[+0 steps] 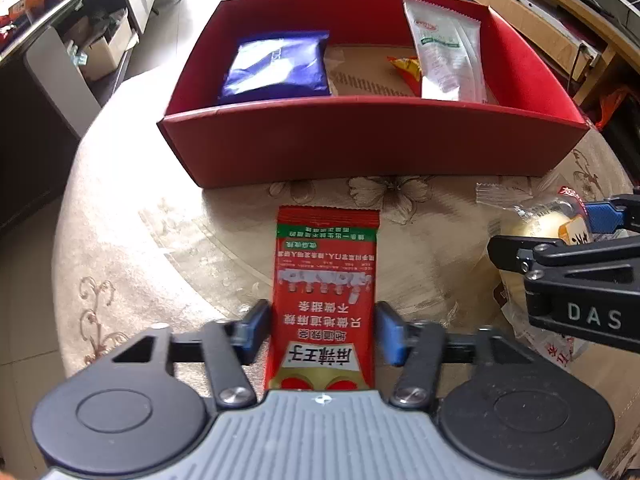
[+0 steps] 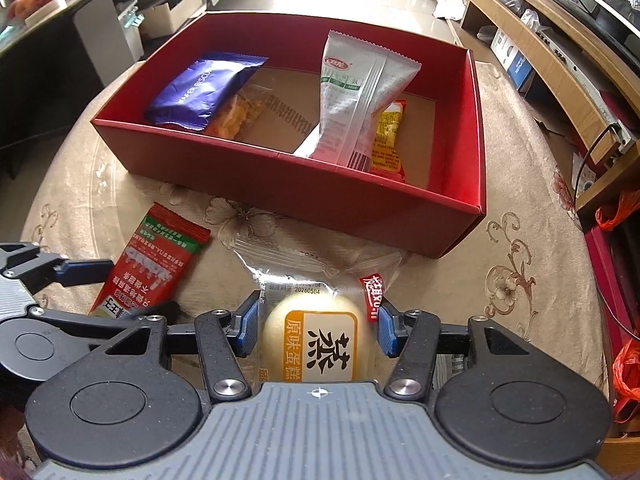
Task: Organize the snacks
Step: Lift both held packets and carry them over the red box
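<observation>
**Two snacks between the fingers, red box waiting behind**

The left gripper [image 1: 323, 330] points down at a red snack packet [image 1: 326, 292] lying flat on the table [image 1: 132, 248], which wears a beige flowered cloth. The packet sits between the blue fingers [image 1: 256, 330]; both pads stand right at its long edges, but whether they press on it I cannot tell.

The right gripper [image 2: 318, 330] is just beside it, over a clear-wrapped steamed cake [image 2: 320, 336] with an orange label. Its fingers [image 2: 250, 328] straddle the cake, the left pad against the wrapper, the right pad at the wrapper's edge; a firm grip cannot be confirmed.

Both snacks lie on the table in front of the near wall of an open red box [image 2: 280, 184]. Inside the box, a blue biscuit pack [image 2: 200, 92] rests at the left over a small orange snack [image 2: 236, 116], and a silver pouch [image 2: 356, 108] leans at the right on a yellow-and-red packet [image 2: 388, 140].
</observation>
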`<state>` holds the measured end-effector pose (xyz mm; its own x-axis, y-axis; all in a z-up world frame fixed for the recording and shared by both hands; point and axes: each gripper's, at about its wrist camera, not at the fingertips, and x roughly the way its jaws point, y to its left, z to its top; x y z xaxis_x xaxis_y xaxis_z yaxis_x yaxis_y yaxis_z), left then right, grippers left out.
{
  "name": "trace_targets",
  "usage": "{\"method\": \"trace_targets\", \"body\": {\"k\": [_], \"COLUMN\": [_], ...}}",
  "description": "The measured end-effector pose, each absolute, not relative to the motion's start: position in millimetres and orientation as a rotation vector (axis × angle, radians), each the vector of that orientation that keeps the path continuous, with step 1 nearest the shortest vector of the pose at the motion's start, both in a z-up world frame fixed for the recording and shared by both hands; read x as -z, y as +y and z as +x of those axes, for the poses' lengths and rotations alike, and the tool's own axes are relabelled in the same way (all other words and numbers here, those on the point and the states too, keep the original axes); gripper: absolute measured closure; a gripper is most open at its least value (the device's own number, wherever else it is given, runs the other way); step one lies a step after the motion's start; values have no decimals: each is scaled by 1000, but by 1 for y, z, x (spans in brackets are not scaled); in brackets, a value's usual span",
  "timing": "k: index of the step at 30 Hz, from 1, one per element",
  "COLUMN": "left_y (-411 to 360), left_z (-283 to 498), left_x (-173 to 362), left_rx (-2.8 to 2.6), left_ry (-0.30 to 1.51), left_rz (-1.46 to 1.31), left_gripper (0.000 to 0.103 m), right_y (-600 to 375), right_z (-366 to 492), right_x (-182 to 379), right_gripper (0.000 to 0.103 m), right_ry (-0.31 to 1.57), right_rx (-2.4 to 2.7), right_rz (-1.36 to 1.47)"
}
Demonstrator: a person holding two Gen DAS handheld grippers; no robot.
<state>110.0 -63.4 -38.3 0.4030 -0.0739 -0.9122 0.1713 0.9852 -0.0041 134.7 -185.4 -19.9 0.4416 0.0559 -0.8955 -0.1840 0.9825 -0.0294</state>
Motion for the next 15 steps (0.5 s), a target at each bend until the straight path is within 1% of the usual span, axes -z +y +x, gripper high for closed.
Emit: {"method": "trace_targets", "body": {"k": [4,15], "left_y": [-63,-49], "left_z": [108,112], "left_x": [32,-2], "left_rx": [167,173], "left_ry": [1140,1058], "left_rz": [80,10], "left_gripper": [59,59], "right_y": [-182,-184], "right_z": [132,131], "right_x": [15,-4], "right_gripper": [41,42], "right_ry": [1069,999], "right_rx": [-140,-132], "right_rz": [-155,-139]}}
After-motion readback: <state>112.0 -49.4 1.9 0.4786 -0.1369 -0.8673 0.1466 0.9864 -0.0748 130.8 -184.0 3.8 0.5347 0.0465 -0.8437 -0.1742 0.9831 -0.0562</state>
